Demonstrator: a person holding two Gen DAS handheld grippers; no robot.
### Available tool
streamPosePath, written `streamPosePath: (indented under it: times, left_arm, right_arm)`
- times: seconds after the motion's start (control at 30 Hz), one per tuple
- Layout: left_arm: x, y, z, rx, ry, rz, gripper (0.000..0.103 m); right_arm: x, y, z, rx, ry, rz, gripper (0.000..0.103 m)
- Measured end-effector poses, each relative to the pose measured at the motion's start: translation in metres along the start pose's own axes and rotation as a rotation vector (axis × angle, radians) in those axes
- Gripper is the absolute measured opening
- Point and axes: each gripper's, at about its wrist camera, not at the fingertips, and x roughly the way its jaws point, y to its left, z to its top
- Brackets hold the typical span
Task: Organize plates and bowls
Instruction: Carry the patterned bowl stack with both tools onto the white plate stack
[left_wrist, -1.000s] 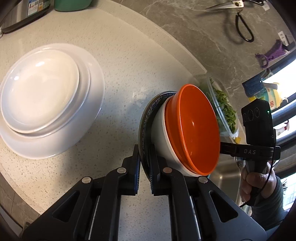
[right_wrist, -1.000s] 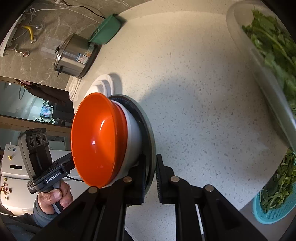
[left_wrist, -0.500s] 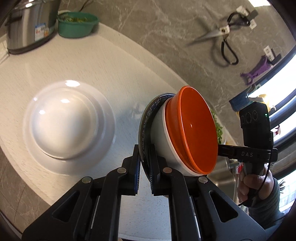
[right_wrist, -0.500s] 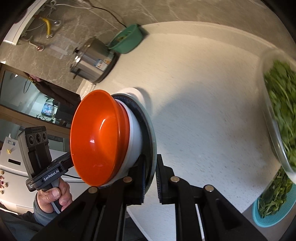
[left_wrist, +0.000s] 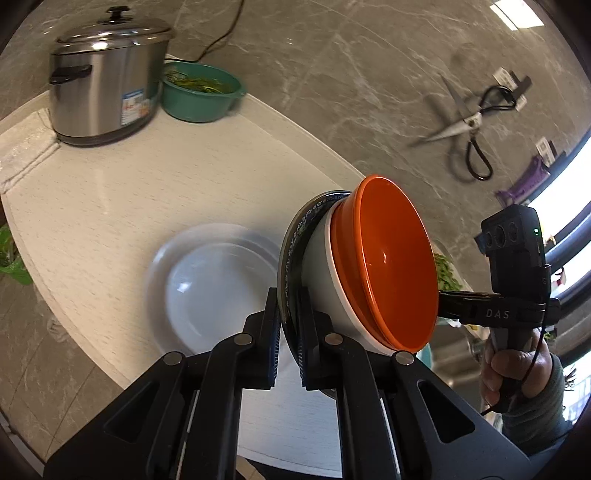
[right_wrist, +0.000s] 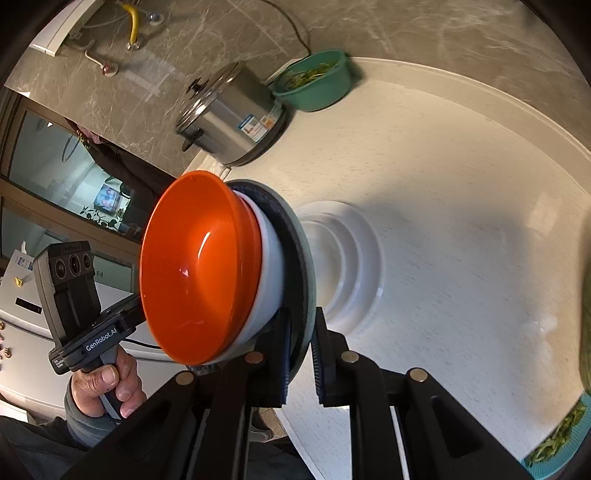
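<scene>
Both grippers hold one stack in the air: a dark patterned plate (left_wrist: 291, 243) carrying a white bowl (left_wrist: 325, 288) with an orange bowl (left_wrist: 388, 266) nested in it. My left gripper (left_wrist: 288, 325) is shut on the plate's rim. My right gripper (right_wrist: 299, 347) is shut on the opposite rim of the plate (right_wrist: 299, 243); the orange bowl (right_wrist: 199, 266) and white bowl (right_wrist: 269, 266) show there too. A stack of white plates (left_wrist: 207, 284) lies on the counter beyond, also in the right wrist view (right_wrist: 347, 266).
A steel cooker (left_wrist: 103, 70) and a green basin of greens (left_wrist: 199, 92) stand at the counter's far end. Scissors (left_wrist: 465, 122) hang on the marble wall. A cloth (left_wrist: 22, 147) lies by the cooker. Greens sit at the right edge (right_wrist: 554, 439).
Both grippers have lifted the held stack higher and tilted back, so the white plates look smaller and farther, and the cooker and green basin have come into view.
</scene>
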Motion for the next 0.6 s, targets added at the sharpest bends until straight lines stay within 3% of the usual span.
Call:
streamPosePath:
  times: [0.23, 0.6]
  left_arm:
    - [0.021, 0.06, 0.014, -0.002, 0.035, 0.031, 0.006]
    - [0.072, 0.125, 0.01, -0.029, 0.122, 0.036, 0.006]
  right_arm:
    - [0.046, 0.01, 0.017, 0.011, 0.022, -0.01, 0.016]
    - [0.103, -0.011, 0.023, 0.073, 0.063, -0.065, 0.015]
